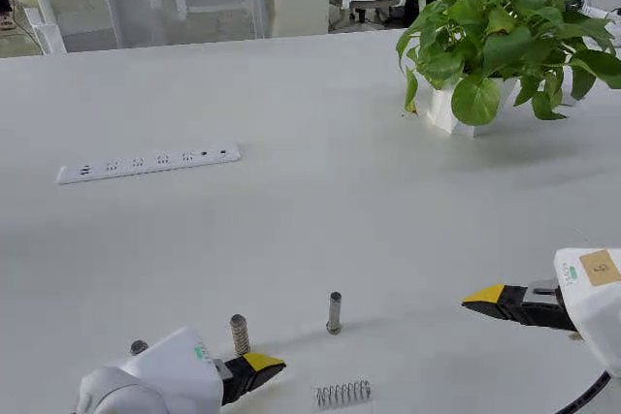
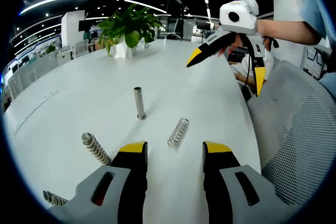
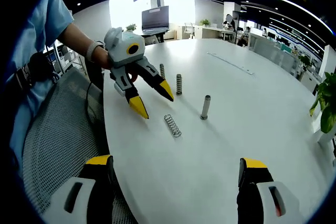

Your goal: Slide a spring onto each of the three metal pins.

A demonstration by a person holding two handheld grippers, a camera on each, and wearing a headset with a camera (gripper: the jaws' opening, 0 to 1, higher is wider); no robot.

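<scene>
Head view takes in the white table that carries everything. The one container on it is a white pot at the far right, holding a leafy green plant. A power strip lies at the far left. Both are well apart from the work.

The left gripper hangs low at the near edge, and its own view shows its jaws parted and empty. The right gripper hovers off to the right, jaws spread wide with nothing between them.

One sprung pin stands just beside the left gripper, and a second sprung pin stands beyond it. The bare pin stands upright between the grippers. The loose spring lies flat on the table near that pin.

The step in hand looks like picking up the spring. Pinch it lightly near one end so the coils do not crush, and leave the other end free. Turn it upright over the pin's top, then lower it straight down.
</scene>
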